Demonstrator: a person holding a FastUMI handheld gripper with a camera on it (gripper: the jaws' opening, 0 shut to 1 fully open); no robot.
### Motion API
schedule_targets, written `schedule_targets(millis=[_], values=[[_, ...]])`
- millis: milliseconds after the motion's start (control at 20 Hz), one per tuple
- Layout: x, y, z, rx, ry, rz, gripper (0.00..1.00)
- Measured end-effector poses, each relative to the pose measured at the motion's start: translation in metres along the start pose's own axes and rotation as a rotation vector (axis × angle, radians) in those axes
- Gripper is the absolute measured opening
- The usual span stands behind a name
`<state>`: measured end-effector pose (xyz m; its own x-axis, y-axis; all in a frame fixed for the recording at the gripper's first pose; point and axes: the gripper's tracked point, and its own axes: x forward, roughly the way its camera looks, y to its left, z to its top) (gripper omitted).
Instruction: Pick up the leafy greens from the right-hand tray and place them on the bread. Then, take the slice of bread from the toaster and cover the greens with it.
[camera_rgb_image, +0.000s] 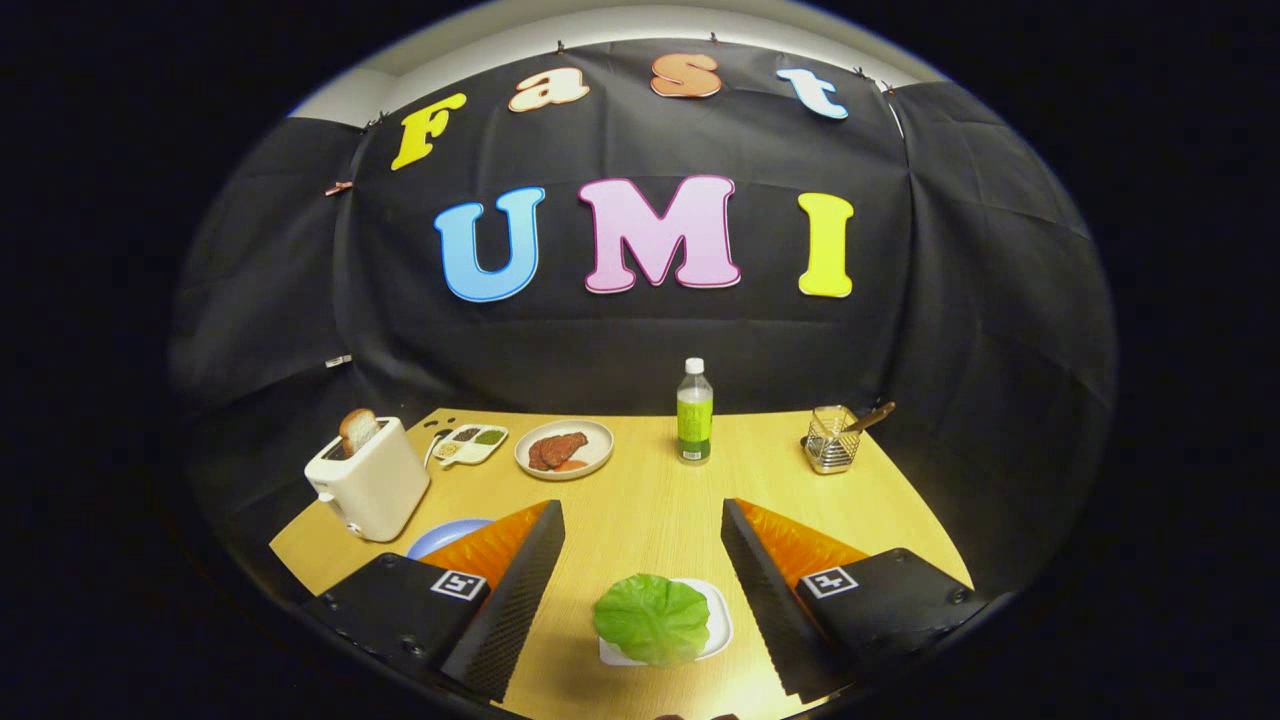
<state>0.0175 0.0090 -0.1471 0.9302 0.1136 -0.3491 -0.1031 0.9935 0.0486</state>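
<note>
- Wood-grain tabletop (650, 500) runs pale and bare up the middle of the frame, between the two fingers of the gripper (640, 560), which stand wide apart and press on nothing.
- Leafy greens (652, 618), one round ruffled leaf, lie low in the frame in the gap between the fingers, touching neither of them.
- The leaf rests on a small white tray (722, 628), whose rim shows at the leaf's right and lower edges.
- Just beyond the left finger (520, 590), lower left of centre, a bluish plate (440, 536) peeks out; the finger hides most of it, and I cannot tell what lies on it.
- Left of the plate, at the left of the frame, stands a white toaster (372, 482) with a slice of bread (357, 430) sticking upright from its slot.
- Farther back, left of centre, sits a small divided dish (472, 443) with green and pale fillings in its compartments.
- Just beside it on the right is a round plate (564, 449) holding a brownish-red piece of food.
- At the centre of the frame, near the table's far edge, a clear bottle (694, 412) with a green label and white cap stands upright.
- To the right, a wire holder (831, 439) has a brown handle leaning out of it.
</note>
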Motion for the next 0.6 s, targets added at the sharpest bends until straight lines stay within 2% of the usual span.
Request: schedule_targets(millis=[600], values=[[0.062,-0.007,-0.129,-0.058,0.293,0.128,0.99]])
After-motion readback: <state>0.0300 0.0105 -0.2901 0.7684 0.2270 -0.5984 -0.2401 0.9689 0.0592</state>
